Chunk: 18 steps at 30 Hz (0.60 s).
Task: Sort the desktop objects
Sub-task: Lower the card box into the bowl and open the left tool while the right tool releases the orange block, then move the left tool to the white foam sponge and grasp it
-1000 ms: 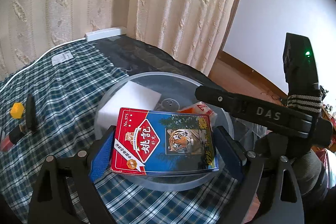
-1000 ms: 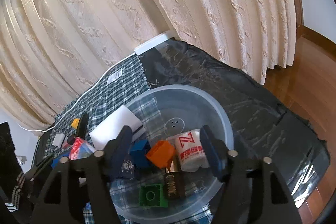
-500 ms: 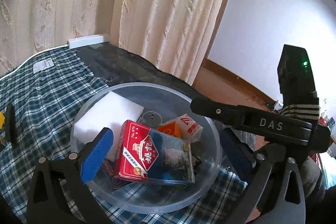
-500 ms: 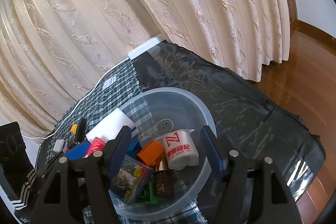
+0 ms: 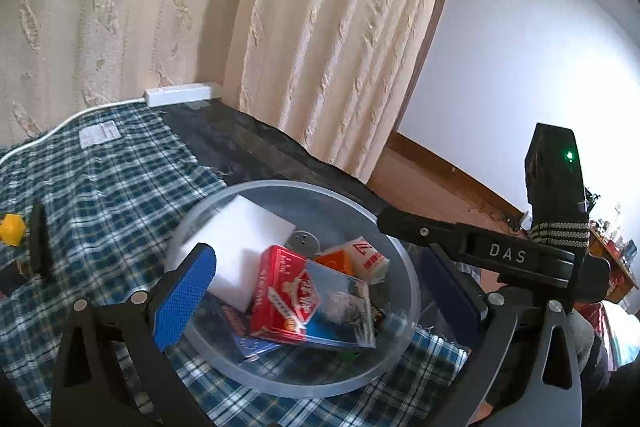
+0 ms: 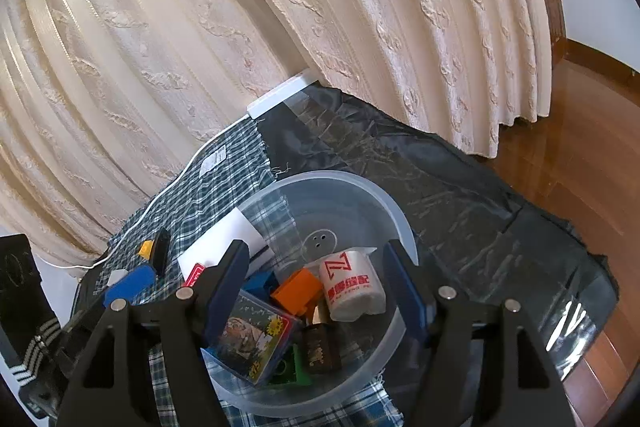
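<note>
The plaid tablecloth (image 5: 100,187) covers most of the desk, with a dark sheet (image 6: 440,187) over its far end, and a clear plastic bowl (image 5: 394,251) stands where the two meet. Inside the bowl a white foam block (image 5: 244,235) leans against the near wall; beside it the playing-card box (image 5: 312,303), red and blue in glossy film, lies tilted on the other pieces. The left gripper (image 5: 316,291) has just been opening and now stands spread wide, released, its blue pads either side of the box without touching it. The right gripper (image 6: 316,283) hangs over the same bowl, jaws apart and empty. Smaller contents follow: a white wrapped roll (image 6: 354,287), an orange block (image 6: 298,291), a green brick (image 6: 290,371) and a small dark jar (image 6: 320,347). Outside the bowl, a yellow piece (image 5: 12,231) and a black clip-like item (image 5: 40,243) remain on the cloth, judged the likely next picks. The card box is probably light and stiff, though its film looks slippery; a grip across its narrow edges would suit. The foam would yield under pressure, and the bricks offer flat, firm faces.
</note>
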{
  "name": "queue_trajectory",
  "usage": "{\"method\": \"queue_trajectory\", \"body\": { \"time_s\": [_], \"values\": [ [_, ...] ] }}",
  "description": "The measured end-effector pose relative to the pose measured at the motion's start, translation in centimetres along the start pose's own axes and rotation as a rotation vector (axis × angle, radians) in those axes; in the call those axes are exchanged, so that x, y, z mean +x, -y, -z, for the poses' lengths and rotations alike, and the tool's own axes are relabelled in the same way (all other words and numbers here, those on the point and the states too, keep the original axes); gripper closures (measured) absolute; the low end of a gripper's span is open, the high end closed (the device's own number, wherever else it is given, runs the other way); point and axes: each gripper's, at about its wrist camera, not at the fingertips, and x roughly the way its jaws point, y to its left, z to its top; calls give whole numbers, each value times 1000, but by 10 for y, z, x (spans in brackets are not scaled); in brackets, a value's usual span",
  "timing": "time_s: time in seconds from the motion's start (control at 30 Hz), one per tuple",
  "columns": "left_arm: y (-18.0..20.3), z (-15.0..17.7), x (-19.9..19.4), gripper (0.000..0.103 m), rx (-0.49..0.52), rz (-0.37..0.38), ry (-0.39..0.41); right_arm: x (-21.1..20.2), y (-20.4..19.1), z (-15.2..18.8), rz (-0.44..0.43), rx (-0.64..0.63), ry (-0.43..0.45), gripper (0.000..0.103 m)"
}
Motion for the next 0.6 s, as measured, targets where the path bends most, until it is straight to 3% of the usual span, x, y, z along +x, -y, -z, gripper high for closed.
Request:
{"method": "queue_trajectory", "body": {
  "time_s": [0.6],
  "values": [
    [-49,6,-20,0,-78,-147,0,6,-39,11,-36,-64,-23,30]
  ]
}}
